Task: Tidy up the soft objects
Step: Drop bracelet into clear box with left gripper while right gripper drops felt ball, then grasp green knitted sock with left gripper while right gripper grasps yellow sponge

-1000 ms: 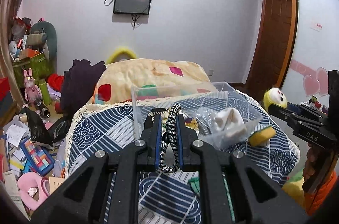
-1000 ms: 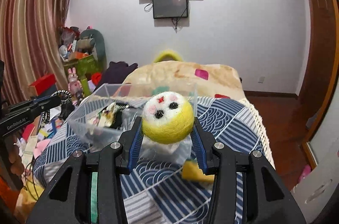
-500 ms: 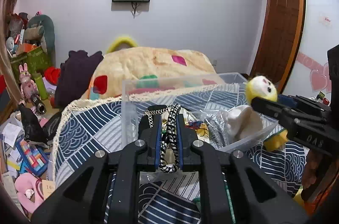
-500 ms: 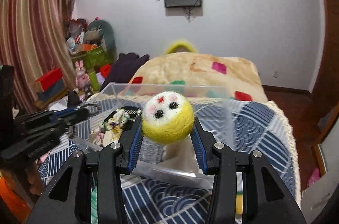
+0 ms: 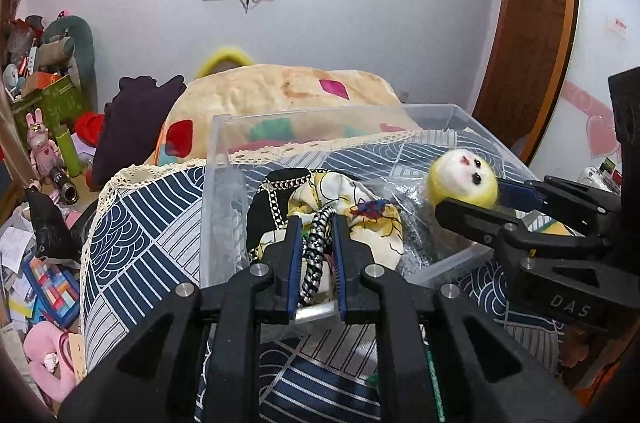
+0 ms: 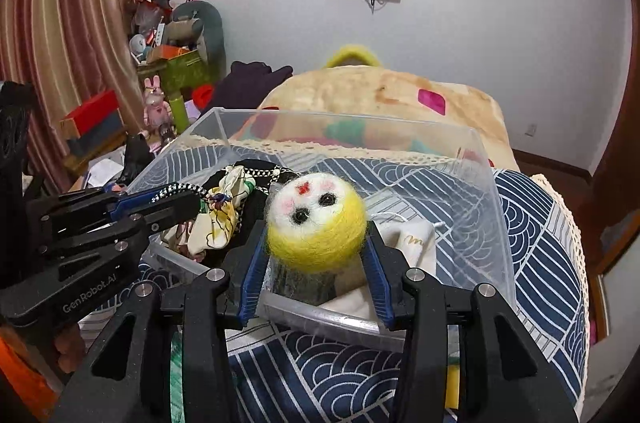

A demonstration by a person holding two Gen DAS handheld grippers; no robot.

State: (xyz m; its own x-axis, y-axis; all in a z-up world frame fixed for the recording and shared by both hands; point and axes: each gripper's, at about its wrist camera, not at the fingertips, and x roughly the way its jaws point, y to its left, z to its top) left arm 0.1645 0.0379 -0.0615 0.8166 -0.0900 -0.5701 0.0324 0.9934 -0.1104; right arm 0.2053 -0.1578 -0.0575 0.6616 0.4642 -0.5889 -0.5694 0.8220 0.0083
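My left gripper (image 5: 316, 223) is shut on a black-and-white braided cord (image 5: 314, 255) and holds it over the near edge of a clear plastic bin (image 5: 218, 159). It also shows in the right wrist view (image 6: 176, 201). My right gripper (image 6: 316, 235) is shut on a yellow felt ball with a white face (image 6: 316, 223), held over the bin (image 6: 490, 191). The ball also shows in the left wrist view (image 5: 462, 183). In the bin lie a yellow patterned cloth (image 5: 352, 207), a black item with a chain and a white pouch (image 6: 408, 243).
The bin stands on a bed with a blue-and-white patterned cover (image 5: 132, 243). A beige blanket (image 5: 280, 91) lies behind it. Toys, boxes and papers clutter the floor at the left (image 5: 40, 263). A wooden door (image 5: 528, 43) is at the right.
Both grippers have moved forward and down toward the bin. The cord and the felt ball are now over the bin's inside; both grips are unchanged.
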